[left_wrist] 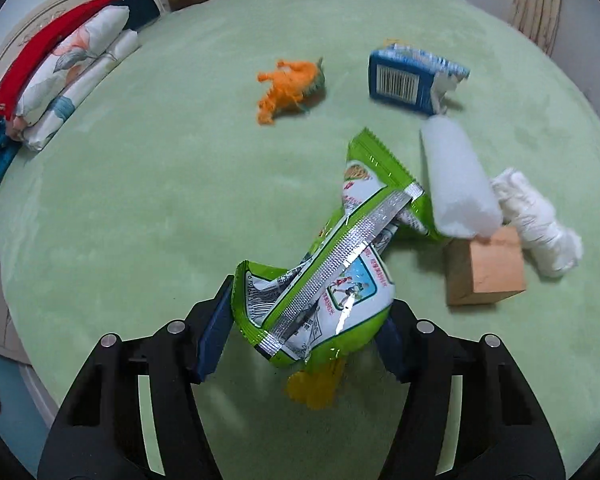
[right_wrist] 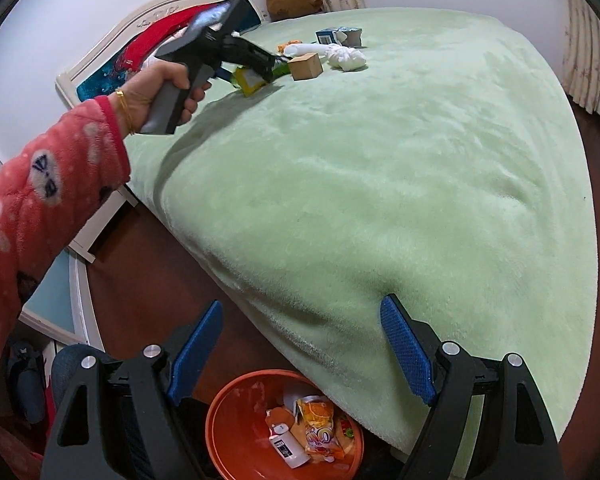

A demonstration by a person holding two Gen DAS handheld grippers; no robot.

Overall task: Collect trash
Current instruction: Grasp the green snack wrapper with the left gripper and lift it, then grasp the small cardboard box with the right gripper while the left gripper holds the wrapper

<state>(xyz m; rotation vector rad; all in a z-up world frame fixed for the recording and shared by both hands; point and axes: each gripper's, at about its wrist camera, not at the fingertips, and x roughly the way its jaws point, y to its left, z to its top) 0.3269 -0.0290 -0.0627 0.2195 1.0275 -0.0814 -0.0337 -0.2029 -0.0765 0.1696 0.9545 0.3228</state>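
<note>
On the left of the left wrist view we see a stack of folded bedding (left_wrist: 72,68) lying at the edge of the green blanket (left_wrist: 140,200) that covers the bed. Moving right, an orange knitted toy (left_wrist: 290,88) lies alone on the blanket, well apart from the rest. Low in the middle, the left hand-held gripper (left_wrist: 304,328) has its blue pads (left_wrist: 214,332) on either side of the crumpled lower end of a green snack wrapper (left_wrist: 340,264); the left pad touches the wrapper edge and the right pad is hidden behind it, so we read this as a grip on the wrapper, whose upper end stretches toward the other items. A yellow scrap (left_wrist: 314,390) shows blurred beneath it. Further right are a blue carton (left_wrist: 408,78), a white roll (left_wrist: 458,184), a small cardboard box (left_wrist: 486,266) just beside it, and a bundle of white tissue (left_wrist: 540,224).

In the right wrist view, a hand (right_wrist: 160,92) in a pink sleeve (right_wrist: 40,208) holds the other tool over the far items. The right hand-held gripper (right_wrist: 302,348) stands wide with nothing between its pads (it hangs over the bed edge). Below it, an orange bin (right_wrist: 228,412) on the floor holds a snack packet (right_wrist: 318,424) and a small white bottle (right_wrist: 286,446).
</note>
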